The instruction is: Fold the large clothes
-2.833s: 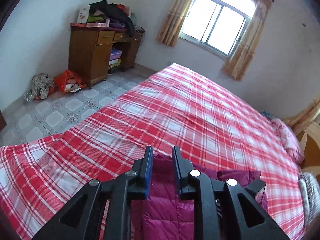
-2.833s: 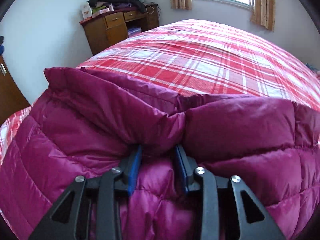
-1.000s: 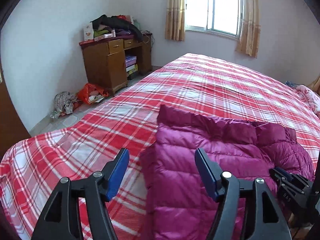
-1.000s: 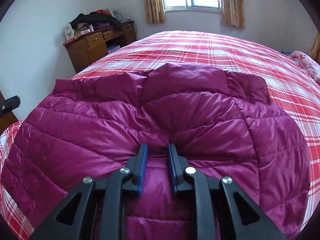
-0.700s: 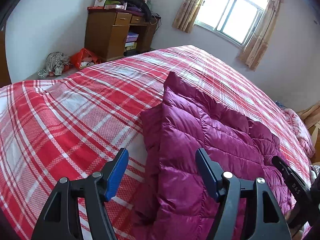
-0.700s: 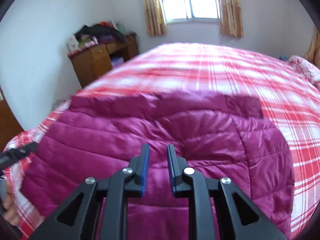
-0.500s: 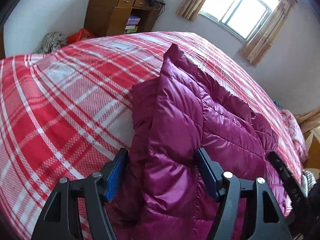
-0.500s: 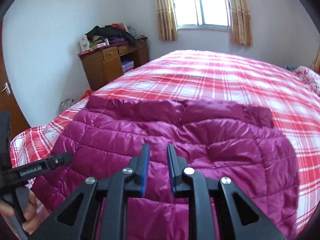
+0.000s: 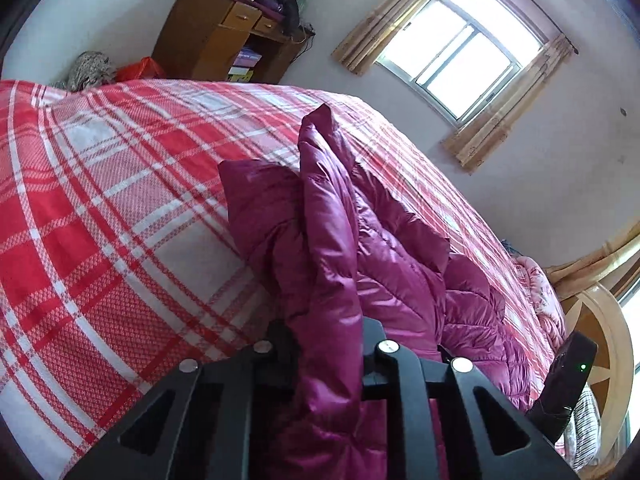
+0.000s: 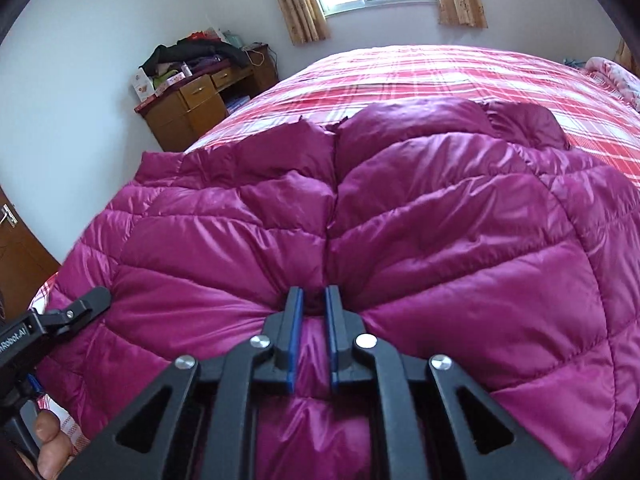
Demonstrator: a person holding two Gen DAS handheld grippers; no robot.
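Since a second ago the left gripper has dropped onto the jacket edge, its jaws just closing on a fold now bunching between them. The right gripper is clamping a pinch of the near hem. The slick fabric is risking slipping loose if pulled unevenly. The jacket is lying on the bed.

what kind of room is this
Most likely a bedroom in a home: a large bed with a red plaid cover, a wooden desk piled with clothes and boxes, and a curtained window. A magenta puffer jacket lies on the bed.
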